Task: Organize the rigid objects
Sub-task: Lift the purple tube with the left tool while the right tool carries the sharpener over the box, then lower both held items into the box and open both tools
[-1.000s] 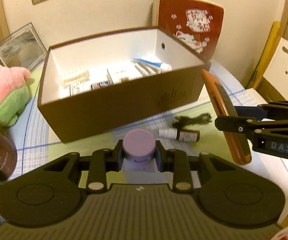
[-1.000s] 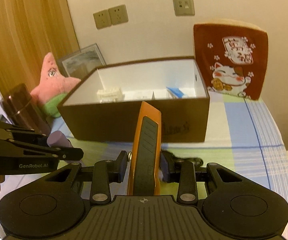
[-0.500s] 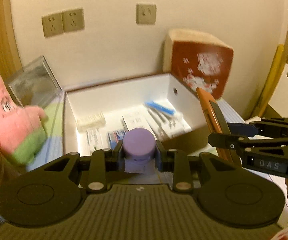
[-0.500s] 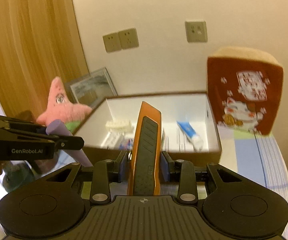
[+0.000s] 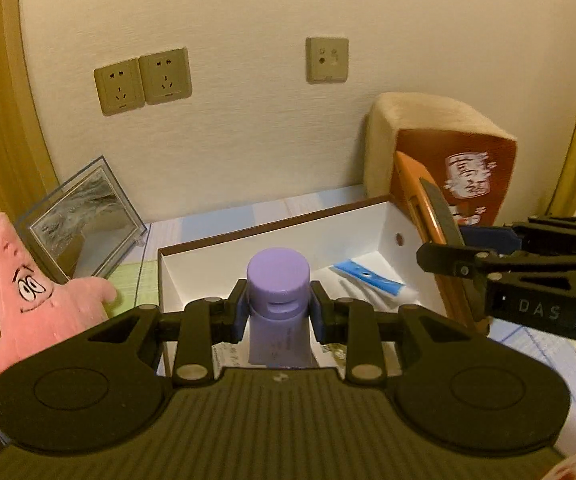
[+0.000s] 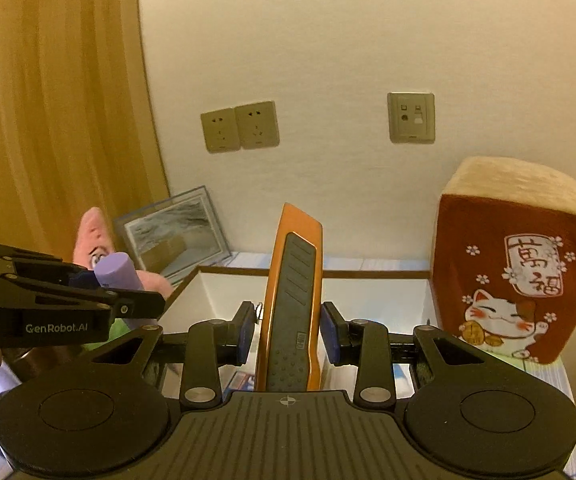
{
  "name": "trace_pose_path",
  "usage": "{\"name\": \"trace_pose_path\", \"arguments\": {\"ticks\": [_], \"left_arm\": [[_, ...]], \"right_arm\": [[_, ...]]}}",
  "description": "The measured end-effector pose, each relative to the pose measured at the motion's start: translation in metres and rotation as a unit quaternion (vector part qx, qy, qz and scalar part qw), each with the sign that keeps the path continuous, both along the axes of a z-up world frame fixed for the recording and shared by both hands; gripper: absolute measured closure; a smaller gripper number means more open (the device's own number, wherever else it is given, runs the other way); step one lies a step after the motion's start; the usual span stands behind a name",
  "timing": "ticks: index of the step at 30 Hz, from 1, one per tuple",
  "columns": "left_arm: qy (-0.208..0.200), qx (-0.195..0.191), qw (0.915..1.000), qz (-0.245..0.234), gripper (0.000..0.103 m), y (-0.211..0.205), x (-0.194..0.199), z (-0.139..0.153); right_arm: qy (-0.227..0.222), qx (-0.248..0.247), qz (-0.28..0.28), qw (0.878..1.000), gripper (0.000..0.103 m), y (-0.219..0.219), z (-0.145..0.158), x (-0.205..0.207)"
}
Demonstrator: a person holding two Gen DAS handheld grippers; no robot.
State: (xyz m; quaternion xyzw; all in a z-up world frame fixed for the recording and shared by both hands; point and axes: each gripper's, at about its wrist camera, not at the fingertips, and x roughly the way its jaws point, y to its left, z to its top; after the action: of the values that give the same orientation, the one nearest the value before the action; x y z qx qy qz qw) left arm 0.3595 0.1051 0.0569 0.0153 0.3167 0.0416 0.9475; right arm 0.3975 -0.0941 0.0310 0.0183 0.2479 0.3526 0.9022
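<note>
Both tongs risen, purple tube [image 5: 279,304], orange cutter [image 6: 293,312] now above box [image 5: 272,228]

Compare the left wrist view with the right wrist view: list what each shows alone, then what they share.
Left wrist only: the blue-and-white tube lying inside the box.

Right wrist only: the lucky cat printed on the red cushion, clearly visible.

Both: the purple bottle held by the left gripper, the orange utility knife held by the right gripper, the pink starfish plush, the picture frame and the wall sockets.

Home — plush toy [image 5: 40,300], framed picture [image 5: 84,228]
</note>
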Motion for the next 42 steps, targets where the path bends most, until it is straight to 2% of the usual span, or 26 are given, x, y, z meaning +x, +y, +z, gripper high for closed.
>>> {"name": "trace_pose_path", "arguments": {"ticks": [7,15,22,25,29,33,36,39,42], "left_arm": [[0.05,0.005,0.9987,0.008,0.077,0.017,0.034,-0.031],[0.112,0.004,0.9936,0.011,0.077,0.032,0.066,-0.074],[0.145,0.016,0.9893,-0.001,0.077,0.031,0.097,-0.099],[0.146,0.023,0.989,-0.009,0.076,0.03,0.109,-0.103],[0.145,0.013,0.9892,-0.018,0.076,0.031,0.124,-0.108],[0.139,0.006,0.9901,-0.019,0.068,0.029,0.129,-0.11],[0.137,-0.002,0.9904,-0.019,0.067,0.029,0.127,-0.11],[0.135,-0.005,0.9906,-0.017,0.064,0.031,0.123,-0.11],[0.138,-0.007,0.9903,-0.013,0.06,0.033,0.12,-0.109]], "right_arm": [[0.027,-0.025,-0.008,0.999,0.071,0.021,-0.027,0.026],[0.076,-0.066,-0.023,0.995,0.071,0.037,-0.07,0.054],[0.107,-0.088,-0.025,0.99,0.071,0.05,-0.09,0.074],[0.119,-0.096,-0.024,0.988,0.071,0.054,-0.094,0.082],[0.131,-0.103,-0.031,0.985,0.071,0.06,-0.099,0.093],[0.147,-0.093,-0.038,0.984,0.071,0.061,-0.103,0.102],[0.158,-0.087,-0.043,0.983,0.07,0.059,-0.104,0.107],[0.141,-0.066,-0.048,0.987,0.07,0.055,-0.101,0.105],[0.143,-0.062,-0.045,0.987,0.069,0.054,-0.097,0.105]]}}
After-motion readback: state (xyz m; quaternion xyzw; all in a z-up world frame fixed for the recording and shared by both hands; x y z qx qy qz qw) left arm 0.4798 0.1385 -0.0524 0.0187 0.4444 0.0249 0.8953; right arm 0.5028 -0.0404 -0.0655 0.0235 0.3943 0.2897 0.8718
